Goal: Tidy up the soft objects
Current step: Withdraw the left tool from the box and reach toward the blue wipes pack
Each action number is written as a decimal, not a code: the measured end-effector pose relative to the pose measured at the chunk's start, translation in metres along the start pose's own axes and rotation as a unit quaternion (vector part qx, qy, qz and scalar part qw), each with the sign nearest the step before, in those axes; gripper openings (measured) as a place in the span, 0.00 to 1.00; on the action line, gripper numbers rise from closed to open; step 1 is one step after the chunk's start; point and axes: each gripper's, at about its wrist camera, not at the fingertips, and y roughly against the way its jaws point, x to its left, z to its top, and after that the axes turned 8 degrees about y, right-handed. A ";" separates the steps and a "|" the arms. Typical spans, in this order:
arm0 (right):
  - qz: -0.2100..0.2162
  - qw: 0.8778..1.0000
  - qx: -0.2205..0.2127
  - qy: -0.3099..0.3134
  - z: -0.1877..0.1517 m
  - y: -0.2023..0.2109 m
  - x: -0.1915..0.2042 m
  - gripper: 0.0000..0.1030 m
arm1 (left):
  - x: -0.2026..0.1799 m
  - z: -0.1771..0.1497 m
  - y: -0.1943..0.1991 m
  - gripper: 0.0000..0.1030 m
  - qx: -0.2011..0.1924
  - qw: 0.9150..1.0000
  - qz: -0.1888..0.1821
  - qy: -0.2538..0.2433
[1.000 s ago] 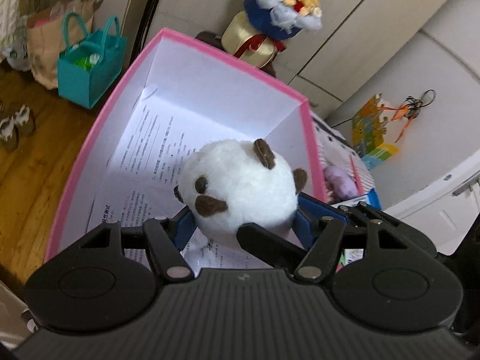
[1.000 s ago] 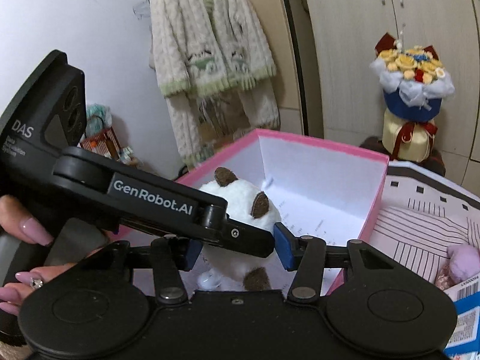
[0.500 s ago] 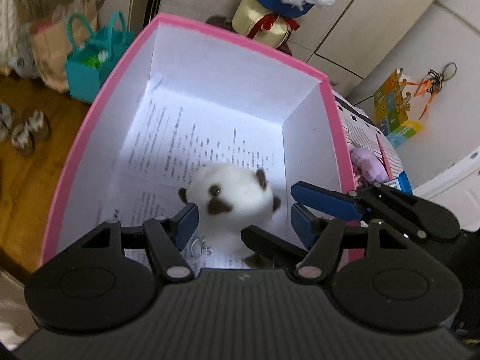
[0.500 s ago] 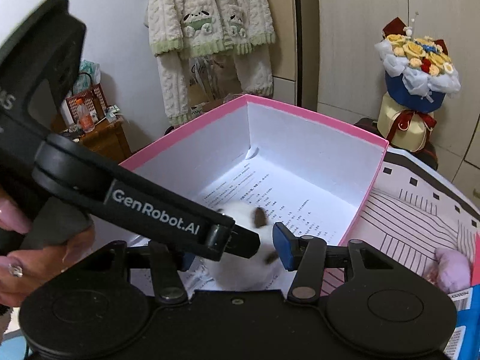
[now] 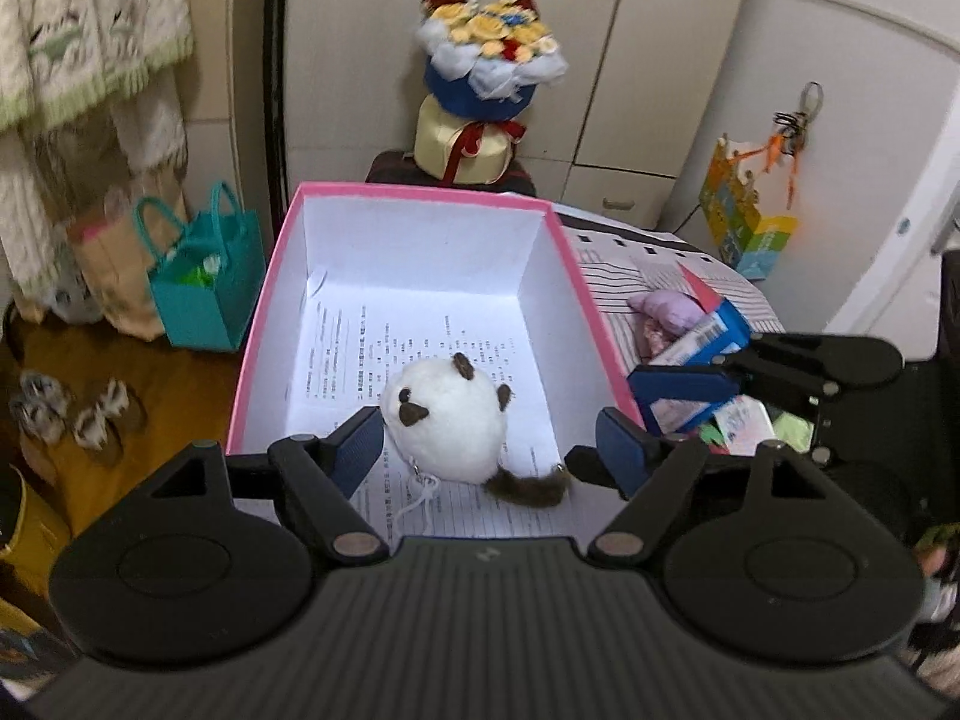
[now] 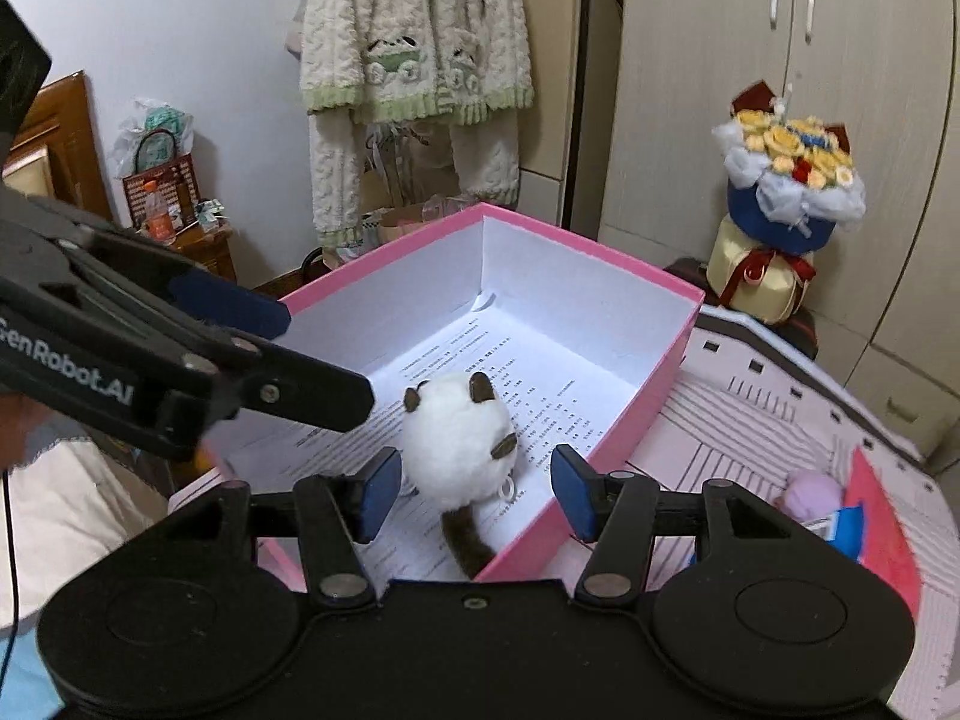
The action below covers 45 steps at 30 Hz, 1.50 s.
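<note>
Left wrist view: white plush toy point(image 5: 447, 420) lies in the pink box point(image 5: 414, 191), lower middle of frame, on the printed paper. My left fingers point(image 5: 360, 450) have just been spreading, nothing clamped; left gripper point(image 5: 489, 450) is released. Right gripper point(image 6: 474, 486) stands loose too, toy below the gap, untouched. Risks, as I judge them: a finger could snag the toy's white loop and drag it back out. Right pad sits near the box wall and could knock it. Purple soft item point(image 5: 669, 306) at right centre is half under clutter, likely an awkward grab.
</note>
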 end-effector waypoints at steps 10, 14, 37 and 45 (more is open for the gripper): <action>-0.016 0.999 -0.033 0.034 -0.013 0.068 0.017 0.60 | -0.034 -0.028 0.058 0.76 -0.028 0.998 -0.014 -0.059; -0.018 0.998 -0.052 0.030 -0.024 0.102 0.012 0.60 | -0.053 -0.041 0.079 0.76 -0.036 0.995 -0.033 -0.087; -0.056 0.989 -0.097 -0.096 -0.153 0.139 -0.081 0.62 | -0.149 -0.091 0.003 0.74 0.002 0.983 -0.113 -0.145; -0.039 0.985 -0.095 -0.136 -0.150 0.114 -0.124 0.62 | -0.164 -0.101 -0.041 0.73 -0.054 0.982 -0.098 -0.152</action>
